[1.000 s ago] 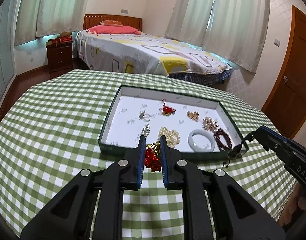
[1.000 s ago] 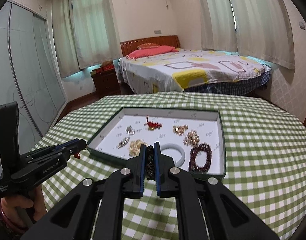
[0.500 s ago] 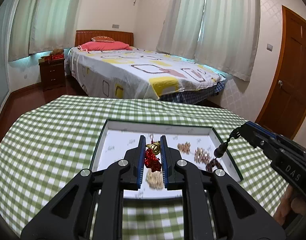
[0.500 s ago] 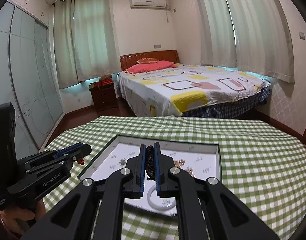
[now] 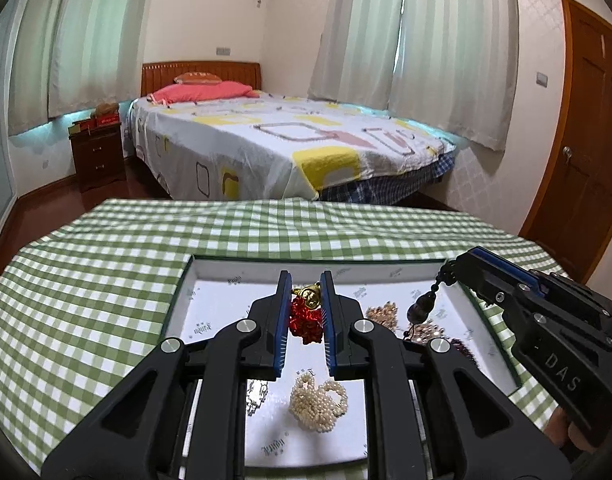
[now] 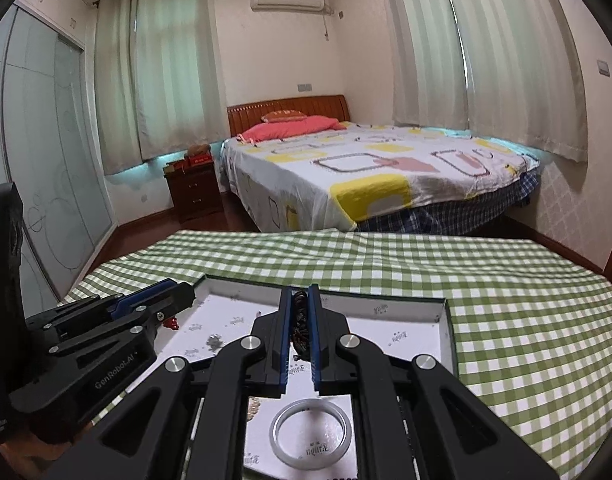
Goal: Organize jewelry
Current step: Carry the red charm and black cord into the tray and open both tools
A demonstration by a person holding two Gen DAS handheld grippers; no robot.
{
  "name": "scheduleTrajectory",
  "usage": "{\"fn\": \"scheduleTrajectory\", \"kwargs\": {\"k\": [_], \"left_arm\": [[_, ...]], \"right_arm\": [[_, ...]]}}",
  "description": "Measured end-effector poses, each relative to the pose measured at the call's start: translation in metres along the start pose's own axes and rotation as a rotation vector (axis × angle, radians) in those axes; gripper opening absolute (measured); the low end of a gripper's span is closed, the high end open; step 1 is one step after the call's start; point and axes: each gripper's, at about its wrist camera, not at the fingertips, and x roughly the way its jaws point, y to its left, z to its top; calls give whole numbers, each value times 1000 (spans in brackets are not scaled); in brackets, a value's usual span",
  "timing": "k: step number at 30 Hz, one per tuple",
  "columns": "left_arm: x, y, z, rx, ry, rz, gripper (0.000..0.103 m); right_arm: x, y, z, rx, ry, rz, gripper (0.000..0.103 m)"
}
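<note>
The left gripper (image 5: 306,280) is clamped on a red knotted charm with a gold bell (image 5: 306,312), the ornament pinched between its 2 blue-lined fingers (image 5: 281,320) and held in the air above the shallow white-lined tray (image 5: 210,308). The tray sits on a table covered with a green-and-white checked cloth (image 5: 86,300). Below the left gripper, on the tray floor, lies a coiled pearl strand (image 5: 317,402), and a small silvery piece (image 5: 255,394) shows just left of it, partly hidden by the gripper body. Farther right in the tray are a gold-toned cluster (image 5: 383,314) and a dark red bead bracelet (image 5: 462,347), both partly covered. The right gripper (image 6: 299,298) is closed narrowly on a dark beaded string (image 6: 300,328), which fills the slim gap between its fingers; in the left wrist view the same string's gourd-shaped pendant (image 5: 422,306) dangles from the right gripper's tip over the right part of the tray. From the right wrist view, a pale jade-like bangle (image 6: 311,434) lies flat on the tray floor beneath the right gripper, and a small silver ring-like piece (image 6: 215,341) rests farther left. The left gripper's tip there carries a bit of red (image 6: 171,323) over the tray's left edge. Behind the table stand a bed (image 6: 366,168) and a dark wooden nightstand (image 6: 192,192).
</note>
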Motion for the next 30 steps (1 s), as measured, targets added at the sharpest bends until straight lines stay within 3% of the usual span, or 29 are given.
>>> {"fn": "scheduleTrajectory", "kwargs": {"k": [11,30], "left_arm": [[58,3,-12,9,135,41,15],[89,8,-25,-4,283,56,15]], "right_arm": [[48,-14,-16,17,112,-47,9],[73,-17,-27,23,238,-52,11]]}}
